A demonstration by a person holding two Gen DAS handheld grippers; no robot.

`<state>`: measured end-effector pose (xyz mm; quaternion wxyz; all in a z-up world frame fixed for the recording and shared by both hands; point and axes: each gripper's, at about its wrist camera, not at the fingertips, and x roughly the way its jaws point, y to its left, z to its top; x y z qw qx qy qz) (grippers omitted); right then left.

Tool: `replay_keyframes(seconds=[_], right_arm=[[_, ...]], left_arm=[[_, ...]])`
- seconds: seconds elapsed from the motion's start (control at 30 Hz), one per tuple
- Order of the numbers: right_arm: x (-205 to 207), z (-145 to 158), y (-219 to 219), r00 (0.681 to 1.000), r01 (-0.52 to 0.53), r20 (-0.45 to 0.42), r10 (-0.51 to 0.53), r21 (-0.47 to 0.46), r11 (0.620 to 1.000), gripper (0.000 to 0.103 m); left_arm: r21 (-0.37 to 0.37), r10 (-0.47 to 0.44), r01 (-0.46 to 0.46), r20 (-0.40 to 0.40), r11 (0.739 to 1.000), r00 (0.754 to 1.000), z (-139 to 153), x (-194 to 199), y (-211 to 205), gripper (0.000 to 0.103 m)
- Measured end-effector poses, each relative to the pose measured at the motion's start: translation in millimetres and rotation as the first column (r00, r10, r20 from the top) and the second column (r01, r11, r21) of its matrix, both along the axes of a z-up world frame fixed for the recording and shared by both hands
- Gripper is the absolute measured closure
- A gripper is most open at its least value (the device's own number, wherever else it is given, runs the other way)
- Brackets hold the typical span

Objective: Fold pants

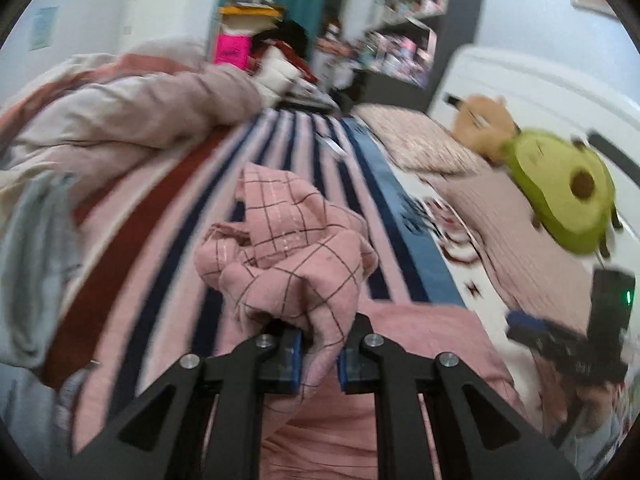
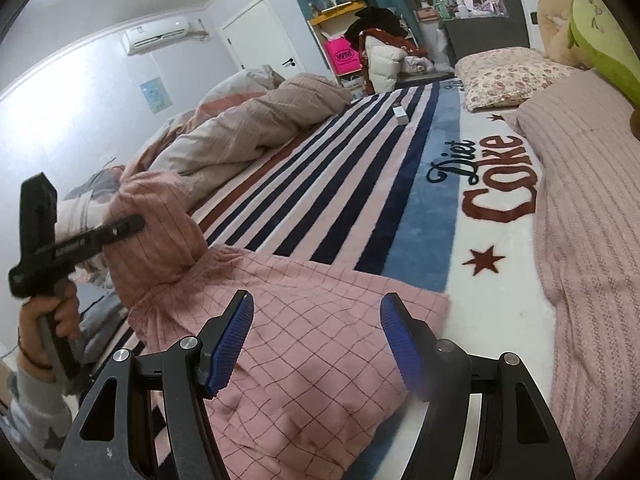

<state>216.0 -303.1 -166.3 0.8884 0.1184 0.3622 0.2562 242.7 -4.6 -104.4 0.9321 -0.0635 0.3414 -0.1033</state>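
Under both of my cameras the biggest thing is the striped blanket (image 2: 360, 184) covering the bed, its navy, pink and rust bands running away from me, with a blue band and a white strip lettered "Diet Coke" on its right side. A rumpled beige comforter (image 2: 248, 128) is heaped along the left edge, and a pink knitted throw (image 2: 592, 200) covers the right side below a floral pillow (image 2: 504, 76). The pants (image 2: 320, 336), pink with a thin dark check, lie on the near part of the blanket; the flat portion spreads beneath my right gripper (image 2: 316, 344), whose 2 blue-padded fingers stand wide apart above the cloth and grasp nothing. One end of the pants is lifted in a bunch at the left, pinched in my left gripper (image 1: 319, 354): in the left wrist view the 2 blue pads press a thick gather of checked fabric (image 1: 288, 248) between them, the rest billowing up ahead of the fingers. From the right wrist view that gripper is held raised and angled, the person's left hand (image 2: 48, 320) wrapped round its handle low down, wrist below. A green avocado plush (image 1: 564, 196) rests by the headboard beside a tan plush toy (image 1: 484, 124).
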Motion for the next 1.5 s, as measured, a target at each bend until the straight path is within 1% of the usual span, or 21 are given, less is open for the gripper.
replay_keyframes(seconds=[0.1, 0.2, 0.37, 0.4, 0.43, 0.47, 0.5, 0.53, 0.63, 0.67, 0.73, 0.83, 0.9, 0.97, 1.03, 1.07, 1.17, 1.3, 1.4, 1.43, 1.5], right_arm=[[1.5, -1.0, -2.9, 1.000, 0.006, -0.007, -0.006, 0.006, 1.000, 0.041], [2.7, -1.3, -4.1, 1.000, 0.006, -0.011, -0.006, 0.012, 1.000, 0.041], [1.9, 0.0, -5.1, 1.000, 0.006, -0.006, -0.006, 0.017, 1.000, 0.041], [1.8, 0.0, -5.3, 1.000, 0.005, -0.006, -0.005, 0.019, 1.000, 0.041], [1.8, 0.1, -5.3, 1.000, 0.004, -0.006, -0.004, 0.021, 1.000, 0.041], [1.6, 0.2, -5.1, 1.000, 0.003, -0.006, -0.003, 0.022, 1.000, 0.041], [1.4, 0.3, -5.2, 1.000, 0.002, -0.007, -0.001, 0.024, 1.000, 0.041], [1.3, 0.2, -5.0, 1.000, 0.000, -0.008, 0.000, 0.025, 1.000, 0.041], [1.8, 0.1, -3.6, 1.000, -0.003, -0.010, 0.003, 0.025, 1.000, 0.041], [1.6, 0.4, -2.8, 1.000, -0.001, -0.010, 0.001, 0.022, 1.000, 0.040], [-0.7, 3.6, -0.3, 1.000, -0.006, 0.002, 0.006, 0.017, 1.000, 0.040], [-3.3, 10.9, 4.6, 0.999, -0.022, 0.024, 0.021, 0.025, 0.999, 0.036], [-5.5, 19.0, 11.9, 0.999, -0.016, 0.042, 0.016, 0.007, 1.000, 0.033], [-6.4, 26.6, 24.6, 0.999, -0.026, 0.048, 0.026, -0.001, 1.000, 0.031], [-6.7, 32.4, 46.2, 0.997, -0.061, 0.042, 0.062, -0.008, 0.998, 0.026], [-7.8, 33.5, 54.5, 0.996, -0.075, 0.040, 0.075, -0.013, 0.997, 0.025], [-9.2, 34.2, 95.2, 0.990, -0.139, 0.025, 0.140, -0.038, 0.990, 0.024], [-9.1, 21.9, 146.8, 0.979, -0.202, -0.011, 0.202, -0.093, 0.975, 0.024], [-7.7, 11.3, 174.7, 0.985, -0.172, -0.010, 0.174, -0.189, 0.967, 0.024], [-6.1, 7.0, 182.3, 0.989, -0.147, -0.007, 0.150, -0.231, 0.962, 0.024], [-2.3, 1.6, 189.6, 0.994, -0.109, -0.002, 0.112, -0.273, 0.956, 0.024]], left_arm=[[0.028, -0.059, 0.060, -0.066, 0.998, 0.996, -20.3, 0.6, -27.1, 0.093], [0.034, -0.094, 0.099, -0.122, 0.995, 0.988, -40.5, -3.2, -39.5, 0.093], [0.061, -0.117, 0.129, -0.168, 0.990, 0.979, -56.7, -7.4, -50.7, 0.091], [0.061, -0.122, 0.134, -0.170, 0.989, 0.978, -57.3, -8.6, -50.7, 0.087], [0.057, -0.126, 0.138, -0.171, 0.989, 0.977, -56.7, -9.9, -50.8, 0.079], [0.046, -0.135, 0.144, -0.172, 0.988, 0.976, -55.2, -10.9, -50.9, 0.075], [0.025, -0.149, 0.156, -0.168, 0.988, 0.974, -50.9, -13.2, -50.6, 0.065], [0.021, -0.155, 0.160, -0.159, 0.987, 0.975, -47.5, -16.1, -50.2, 0.060], [0.050, -0.159, 0.167, -0.133, 0.985, 0.978, -33.3, -26.2, -47.7, 0.059], [0.051, -0.159, 0.166, -0.126, 0.985, 0.979, -29.4, -29.5, -44.9, 0.058], [0.035, -0.152, 0.157, -0.104, 0.987, 0.983, -18.2, -37.4, -33.1, 0.054], [0.041, -0.113, 0.117, -0.075, 0.992, 0.991, -5.6, -46.9, -10.0, 0.053], [0.053, -0.081, 0.085, -0.069, 0.995, 0.994, -2.2, -50.5, 5.6, 0.053], [0.055, -0.049, 0.053, -0.075, 0.997, 0.996, -2.2, -53.9, 23.7, 0.053], [0.048, -0.022, 0.026, -0.084, 0.998, 0.996, -5.6, -56.0, 41.5, 0.053], [0.043, -0.014, 0.018, -0.090, 0.999, 0.996, -8.3, -56.2, 49.8, 0.053], [0.027, -0.009, 0.011, -0.101, 1.000, 0.995, -17.0, -55.7, 64.6, 0.053], [-0.012, -0.024, 0.023, -0.105, 1.000, 0.994, -26.7, -53.9, 75.5, 0.053], [-0.034, -0.042, 0.039, -0.103, 0.999, 0.994, -30.8, -53.8, 79.9, 0.053], [-0.039, -0.047, 0.044, -0.102, 0.998, 0.994, -32.4, -53.5, 81.3, 0.053], [-0.049, -0.055, 0.051, -0.101, 0.998, 0.993, -34.7, -53.1, 83.6, 0.053]])
